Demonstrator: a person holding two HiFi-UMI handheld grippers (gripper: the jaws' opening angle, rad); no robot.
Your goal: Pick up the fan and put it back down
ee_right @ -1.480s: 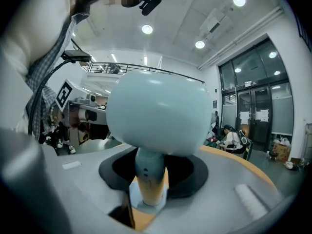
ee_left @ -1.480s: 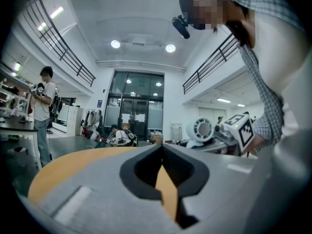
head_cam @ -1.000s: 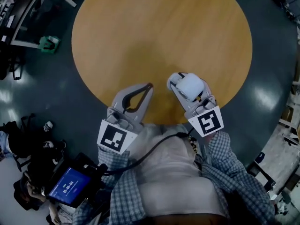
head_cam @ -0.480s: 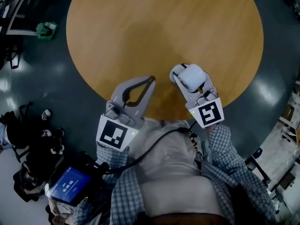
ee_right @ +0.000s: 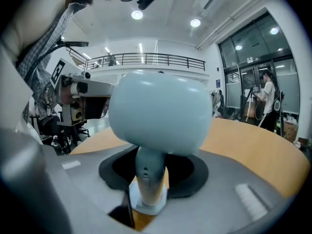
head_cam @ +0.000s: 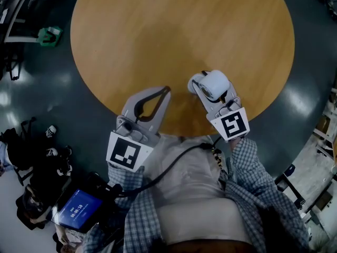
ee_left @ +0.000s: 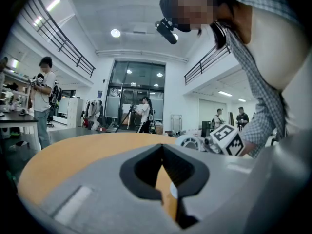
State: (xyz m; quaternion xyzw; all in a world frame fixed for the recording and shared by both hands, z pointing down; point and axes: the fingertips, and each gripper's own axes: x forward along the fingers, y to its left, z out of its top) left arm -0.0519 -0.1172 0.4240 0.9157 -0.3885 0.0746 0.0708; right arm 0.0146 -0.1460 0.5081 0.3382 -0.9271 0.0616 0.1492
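On dark glossy floor (head_cam: 52, 104): round tan wooden table (head_cam: 179, 30), filling most of the head view. Over its near edge, side by side and apart from each other, two grey two-jaw tools with marker cubes. To the left, left gripper (head_cam: 167, 90) (ee_left: 162, 146) with tips pressed together, pinching nothing, only tabletop showing through the loop of its jaws. To the right, right gripper (head_cam: 208, 89) (ee_right: 151, 174) clamped on the slim stem of the pale blue, round-headed handheld fan (head_cam: 215, 82) (ee_right: 161, 113). Fan lying along the jaws, head out beyond the tips, over the tabletop near the table's front rim; cannot tell whether touching the wood. Behind the pinch, small white hexagonal foot (ee_right: 146, 204) at the stem's end.
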